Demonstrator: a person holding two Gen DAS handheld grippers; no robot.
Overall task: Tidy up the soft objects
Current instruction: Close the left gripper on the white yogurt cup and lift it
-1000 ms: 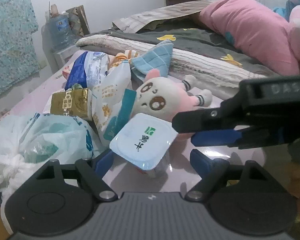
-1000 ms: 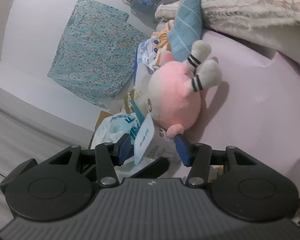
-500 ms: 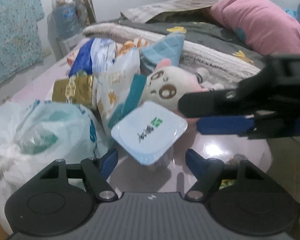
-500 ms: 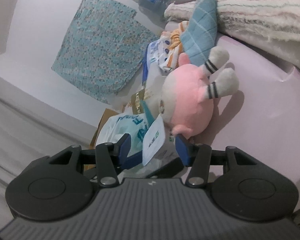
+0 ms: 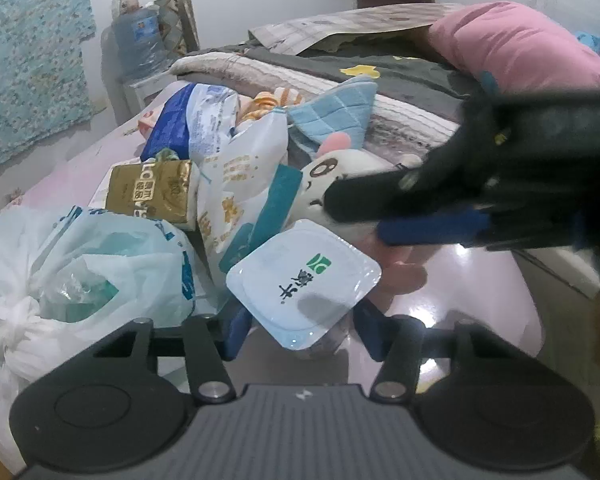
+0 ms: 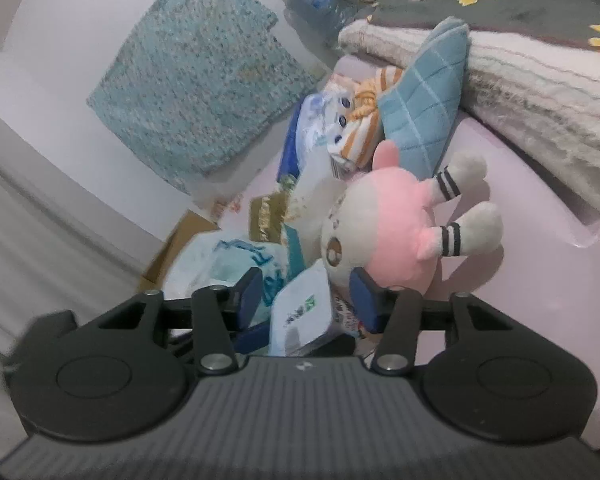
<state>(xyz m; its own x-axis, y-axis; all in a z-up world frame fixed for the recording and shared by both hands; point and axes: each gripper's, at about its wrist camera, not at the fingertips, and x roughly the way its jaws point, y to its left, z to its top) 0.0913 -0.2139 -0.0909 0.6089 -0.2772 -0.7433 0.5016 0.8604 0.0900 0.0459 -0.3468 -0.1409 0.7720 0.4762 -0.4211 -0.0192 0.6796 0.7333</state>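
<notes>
Left wrist: left gripper (image 5: 300, 330) jaws wide, tilted white foil-lidded plastic cup (image 5: 303, 282) between the 2 blue fingers, no visible clamp. Pink-and-white plush toy (image 5: 342, 184) just beyond, right gripper (image 5: 384, 216) across it.

Right wrist: right gripper (image 6: 306, 300) jaws wide; plush (image 6: 396, 232) just ahead of the right finger, cup (image 6: 302, 314) between the jaws.

From the left gripper (image 5: 300, 330), the yogurt cup (image 5: 304, 280) blocks 12 o'clock. White plastic bag (image 5: 80, 276) and snack packs (image 5: 236, 184) obstruct 9 to 11 o'clock. The right gripper (image 5: 360, 220) crosses at 2 o'clock. Bare pink tabletop (image 5: 480, 292) lies open at 3 o'clock.
</notes>
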